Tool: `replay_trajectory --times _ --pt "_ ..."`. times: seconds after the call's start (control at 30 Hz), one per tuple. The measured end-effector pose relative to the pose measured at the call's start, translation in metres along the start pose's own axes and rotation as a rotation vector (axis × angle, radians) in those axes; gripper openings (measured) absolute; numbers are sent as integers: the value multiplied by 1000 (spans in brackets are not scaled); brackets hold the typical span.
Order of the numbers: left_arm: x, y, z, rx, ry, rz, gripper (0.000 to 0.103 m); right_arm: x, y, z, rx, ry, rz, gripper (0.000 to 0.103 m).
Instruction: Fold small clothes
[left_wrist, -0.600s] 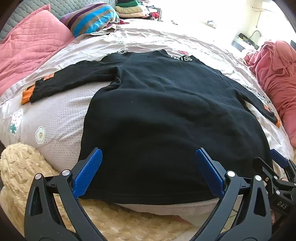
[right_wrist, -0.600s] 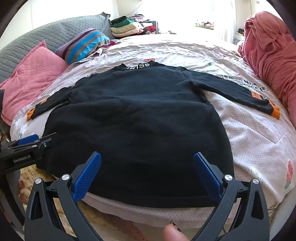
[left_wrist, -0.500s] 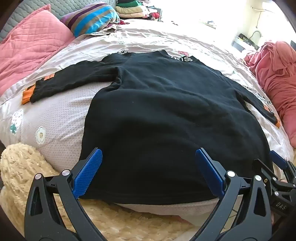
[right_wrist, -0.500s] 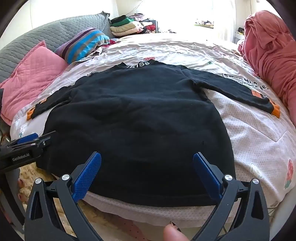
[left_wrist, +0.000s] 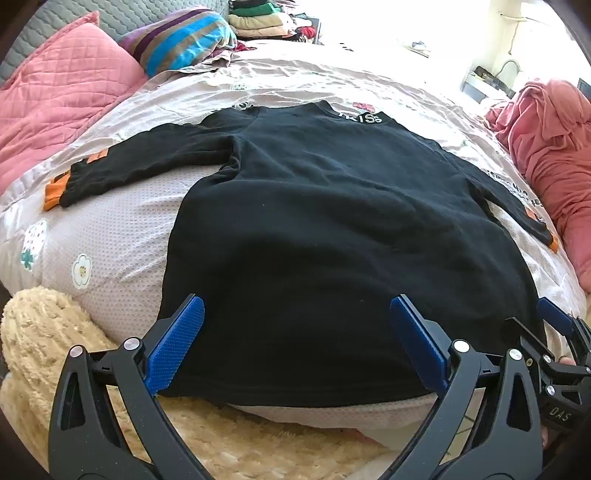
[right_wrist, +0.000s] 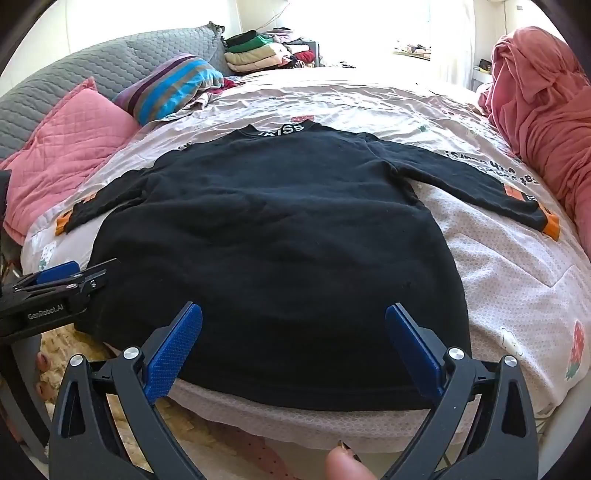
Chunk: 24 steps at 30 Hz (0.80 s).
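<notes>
Both grippers, left gripper and right gripper, hang with jaws spread wide and empty just above the near hem of the black sweatshirt, which lies flat on the bedspread, sleeves out, collar toward the far striped pillow.

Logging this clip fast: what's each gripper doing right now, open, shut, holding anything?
Left gripper: open, holding nothing, poised over the hem of the black sweater.
Right gripper: open, holding nothing, over the same hem.
</notes>
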<state>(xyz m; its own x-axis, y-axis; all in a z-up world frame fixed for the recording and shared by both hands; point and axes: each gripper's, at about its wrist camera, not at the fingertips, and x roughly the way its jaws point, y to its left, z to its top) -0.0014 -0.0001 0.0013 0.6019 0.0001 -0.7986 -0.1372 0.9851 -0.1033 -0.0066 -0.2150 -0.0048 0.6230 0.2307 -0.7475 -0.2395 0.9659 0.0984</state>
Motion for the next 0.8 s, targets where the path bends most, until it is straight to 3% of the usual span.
replay_trajectory --times 0.8 --pt "-2 -1 0 -2 -5 -2 95 -3 3 1 -10 -6 -6 99"
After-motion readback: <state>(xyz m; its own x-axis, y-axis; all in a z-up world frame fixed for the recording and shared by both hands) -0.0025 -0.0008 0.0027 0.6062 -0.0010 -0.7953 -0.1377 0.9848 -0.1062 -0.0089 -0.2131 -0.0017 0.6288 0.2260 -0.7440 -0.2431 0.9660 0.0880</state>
